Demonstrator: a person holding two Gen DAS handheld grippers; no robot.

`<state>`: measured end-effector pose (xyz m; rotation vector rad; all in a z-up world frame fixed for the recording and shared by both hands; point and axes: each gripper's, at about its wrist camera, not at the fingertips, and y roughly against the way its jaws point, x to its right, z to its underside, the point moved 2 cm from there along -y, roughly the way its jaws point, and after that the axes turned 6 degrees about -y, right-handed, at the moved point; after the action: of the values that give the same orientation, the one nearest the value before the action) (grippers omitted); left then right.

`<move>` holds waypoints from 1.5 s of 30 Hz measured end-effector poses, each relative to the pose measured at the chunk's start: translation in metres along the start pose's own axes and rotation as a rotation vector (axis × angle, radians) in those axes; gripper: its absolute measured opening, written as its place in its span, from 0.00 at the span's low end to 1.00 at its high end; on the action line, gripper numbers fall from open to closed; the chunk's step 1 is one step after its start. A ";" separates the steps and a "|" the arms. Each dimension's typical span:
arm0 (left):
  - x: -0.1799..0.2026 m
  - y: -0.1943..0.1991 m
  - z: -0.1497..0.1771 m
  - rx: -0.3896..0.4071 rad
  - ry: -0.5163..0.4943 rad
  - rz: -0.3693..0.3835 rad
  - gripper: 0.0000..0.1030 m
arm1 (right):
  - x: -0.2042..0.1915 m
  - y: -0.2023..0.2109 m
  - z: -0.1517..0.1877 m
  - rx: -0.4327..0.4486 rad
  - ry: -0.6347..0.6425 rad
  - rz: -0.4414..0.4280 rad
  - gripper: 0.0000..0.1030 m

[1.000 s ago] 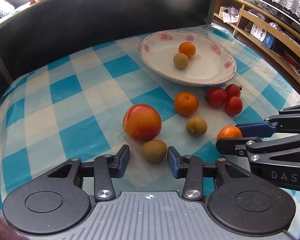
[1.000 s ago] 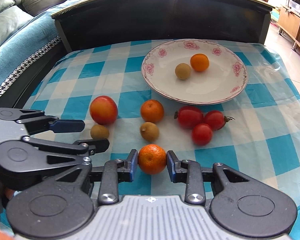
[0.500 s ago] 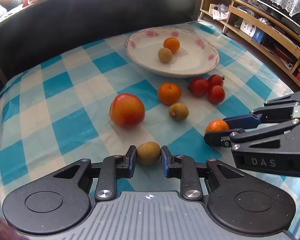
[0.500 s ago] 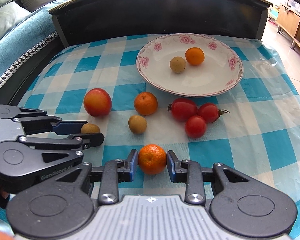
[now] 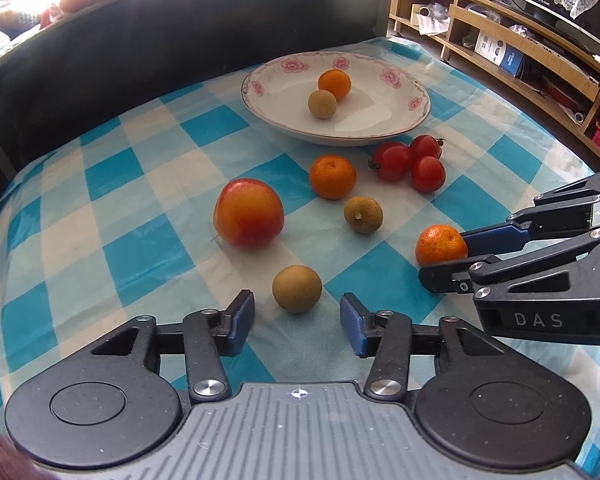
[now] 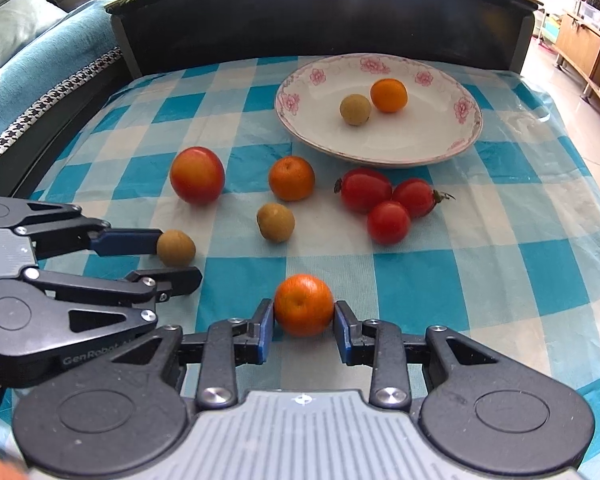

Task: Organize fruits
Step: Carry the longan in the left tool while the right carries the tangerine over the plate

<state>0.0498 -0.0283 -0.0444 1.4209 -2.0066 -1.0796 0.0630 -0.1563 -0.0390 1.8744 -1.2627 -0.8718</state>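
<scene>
A floral white plate (image 5: 388, 128) (image 6: 428, 148) at the back holds an orange (image 5: 334, 84) and a brown fruit (image 5: 322, 104). My left gripper (image 5: 297, 318) (image 6: 176, 256) is open, its jaws apart on either side of a brown longan (image 5: 297, 289) (image 6: 176, 247) that lies on the cloth. My right gripper (image 6: 303, 330) (image 5: 440, 254) is shut on a small orange (image 6: 303, 305) (image 5: 440, 245). On the cloth lie a red-yellow apple (image 5: 248, 213) (image 6: 197, 175), another orange (image 5: 332, 176) (image 6: 291, 178), a second longan (image 5: 363, 214) (image 6: 275, 222) and three tomatoes (image 5: 412, 162) (image 6: 388, 204).
The blue-and-white checked cloth (image 5: 132, 208) covers the table. A dark raised backboard (image 5: 180, 36) (image 6: 320, 20) runs along the far edge. Wooden shelves (image 5: 520, 52) stand to the right, and a sofa (image 6: 28, 40) lies to the left.
My left gripper was shut on the brown longan half a second ago; its jaws have now opened and the longan lies free. My right gripper still holds the small orange.
</scene>
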 end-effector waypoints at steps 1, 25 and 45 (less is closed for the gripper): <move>-0.001 0.000 0.000 0.001 0.006 0.002 0.57 | 0.000 0.000 0.000 -0.001 -0.001 0.001 0.34; -0.005 -0.005 -0.008 0.017 0.056 0.004 0.33 | 0.001 -0.003 -0.004 0.007 0.017 0.026 0.34; 0.007 0.010 -0.016 0.051 0.037 0.042 0.32 | 0.004 0.006 -0.003 0.012 -0.007 0.045 0.34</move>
<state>0.0533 -0.0387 -0.0272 1.4067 -2.0420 -0.9844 0.0640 -0.1612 -0.0332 1.8468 -1.3123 -0.8500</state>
